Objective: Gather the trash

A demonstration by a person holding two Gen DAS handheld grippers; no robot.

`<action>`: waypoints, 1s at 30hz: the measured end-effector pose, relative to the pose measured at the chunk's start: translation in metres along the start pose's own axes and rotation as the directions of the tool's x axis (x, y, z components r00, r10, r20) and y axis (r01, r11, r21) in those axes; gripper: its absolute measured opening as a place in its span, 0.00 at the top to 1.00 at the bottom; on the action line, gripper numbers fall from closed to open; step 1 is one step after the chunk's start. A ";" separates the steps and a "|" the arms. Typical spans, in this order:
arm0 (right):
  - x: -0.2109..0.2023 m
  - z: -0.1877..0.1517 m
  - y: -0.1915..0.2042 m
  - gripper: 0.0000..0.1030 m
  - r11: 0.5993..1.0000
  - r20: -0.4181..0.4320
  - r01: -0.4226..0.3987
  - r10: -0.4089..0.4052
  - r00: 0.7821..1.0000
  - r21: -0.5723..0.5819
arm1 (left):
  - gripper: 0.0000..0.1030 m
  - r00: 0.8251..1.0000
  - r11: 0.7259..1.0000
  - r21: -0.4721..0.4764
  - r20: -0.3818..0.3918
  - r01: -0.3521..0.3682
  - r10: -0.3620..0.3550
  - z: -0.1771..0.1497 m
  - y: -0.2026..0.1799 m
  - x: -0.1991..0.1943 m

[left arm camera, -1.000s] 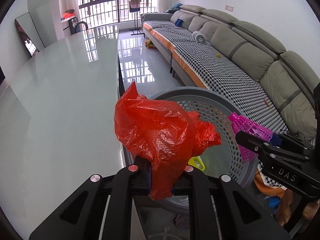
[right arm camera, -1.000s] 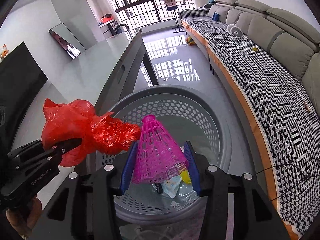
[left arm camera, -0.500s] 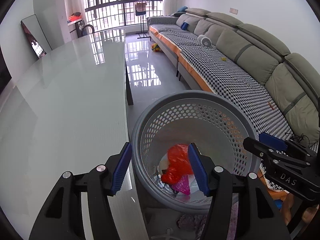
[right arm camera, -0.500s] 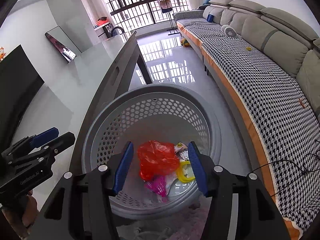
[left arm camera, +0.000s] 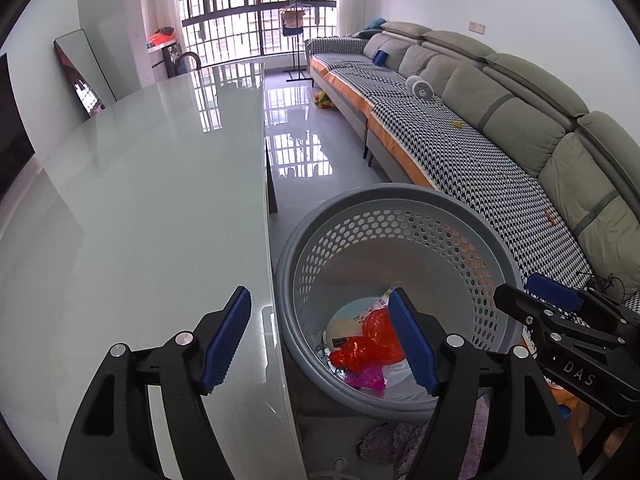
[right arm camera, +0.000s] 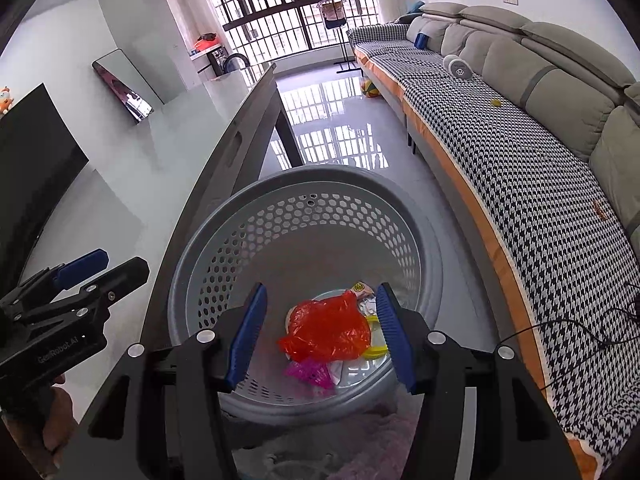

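A grey perforated basket (left arm camera: 400, 204) (right arm camera: 312, 184) stands on the floor beside the table. A red plastic bag (left arm camera: 376, 340) (right arm camera: 328, 330) and a pink shuttlecock (left arm camera: 366, 378) (right arm camera: 310, 372) lie at its bottom with other scraps. My left gripper (left arm camera: 320, 340) is open and empty, straddling the table edge and the basket rim. My right gripper (right arm camera: 320, 336) is open and empty above the basket. The right gripper also shows at the right of the left wrist view (left arm camera: 560, 328), and the left gripper at the left of the right wrist view (right arm camera: 80, 280).
A long glossy grey table (left arm camera: 140, 200) (right arm camera: 168, 152) runs along the left. A grey sofa (left arm camera: 500, 128) (right arm camera: 540, 128) with a houndstooth cover lines the right. Shiny floor (left arm camera: 304, 152) lies between them. A pinkish rug (right arm camera: 380, 452) lies under the basket. A black cable (right arm camera: 580, 328) trails on the sofa.
Both grippers opened and dropped their loads: the red bag and pink shuttlecock fell into the basket. Since then both grippers have drawn back and up a little.
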State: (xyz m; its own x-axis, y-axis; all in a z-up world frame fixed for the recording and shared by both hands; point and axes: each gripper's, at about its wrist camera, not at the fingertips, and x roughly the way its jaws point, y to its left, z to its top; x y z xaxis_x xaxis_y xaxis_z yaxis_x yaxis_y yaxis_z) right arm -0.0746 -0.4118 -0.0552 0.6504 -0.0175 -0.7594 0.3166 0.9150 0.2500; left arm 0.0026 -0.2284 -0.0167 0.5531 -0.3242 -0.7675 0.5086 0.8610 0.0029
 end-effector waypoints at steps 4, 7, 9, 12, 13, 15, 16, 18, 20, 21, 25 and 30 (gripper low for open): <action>-0.003 -0.001 0.004 0.41 1.000 0.012 0.011 -0.010 1.000 -0.006 | 0.26 1.000 1.000 -0.007 0.009 -0.011 0.011 -0.001 0.004 -0.004; -0.005 -0.002 0.007 0.41 1.000 0.020 0.019 -0.019 1.000 -0.010 | 0.22 1.000 1.000 -0.015 0.017 -0.018 0.019 -0.002 0.008 -0.006; -0.006 -0.002 0.007 0.40 1.000 0.023 0.024 -0.024 0.999 -0.013 | 0.21 1.000 1.000 -0.019 0.018 -0.025 0.025 -0.003 0.010 -0.007; -0.006 -0.003 0.008 0.40 1.000 0.025 0.028 -0.028 0.999 -0.014 | 0.16 0.999 0.999 -0.025 0.023 -0.034 0.035 -0.003 0.014 -0.009; -0.006 -0.003 0.008 0.40 0.999 0.025 0.028 -0.028 0.999 -0.015 | 0.14 0.999 0.999 -0.027 0.029 -0.044 0.045 -0.004 0.015 -0.010; -0.006 -0.002 0.011 0.40 0.999 0.024 0.030 -0.030 0.999 -0.020 | 0.13 0.998 0.998 -0.030 0.037 -0.057 0.058 -0.004 0.017 -0.011; -0.006 -0.002 0.012 0.40 0.999 0.024 0.031 -0.031 0.999 -0.023 | 0.13 0.998 0.998 -0.033 0.039 -0.057 0.059 -0.004 0.019 -0.012; -0.006 -0.002 0.014 0.40 0.999 0.024 0.033 -0.032 0.999 -0.027 | 0.12 0.997 0.998 -0.037 0.040 -0.059 0.060 -0.003 0.021 -0.012; -0.006 -0.001 0.016 0.40 0.999 0.025 0.034 -0.034 0.999 -0.029 | 0.12 0.997 0.997 -0.038 0.041 -0.061 0.062 -0.003 0.022 -0.013; -0.007 -0.001 0.017 0.40 0.999 0.026 0.035 -0.035 0.999 -0.030 | 0.11 0.997 0.997 -0.039 0.041 -0.062 0.063 -0.003 0.022 -0.014; -0.009 -0.002 0.018 0.37 0.999 0.030 0.040 -0.039 0.999 -0.030 | 0.08 0.997 0.997 -0.044 0.044 -0.061 0.063 -0.001 0.024 -0.015; -0.010 -0.002 0.017 0.37 0.999 0.032 0.042 -0.041 0.999 -0.027 | 0.07 0.997 0.997 -0.050 0.037 -0.064 0.066 -0.001 0.027 -0.015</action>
State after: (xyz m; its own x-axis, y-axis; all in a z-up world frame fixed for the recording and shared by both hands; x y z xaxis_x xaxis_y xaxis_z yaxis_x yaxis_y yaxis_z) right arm -0.0766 -0.3954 -0.0447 0.6583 -0.0682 -0.7496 0.3253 0.9239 0.2016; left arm 0.0070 -0.1999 -0.0060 0.6093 -0.2807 -0.7416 0.4385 0.8985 0.0202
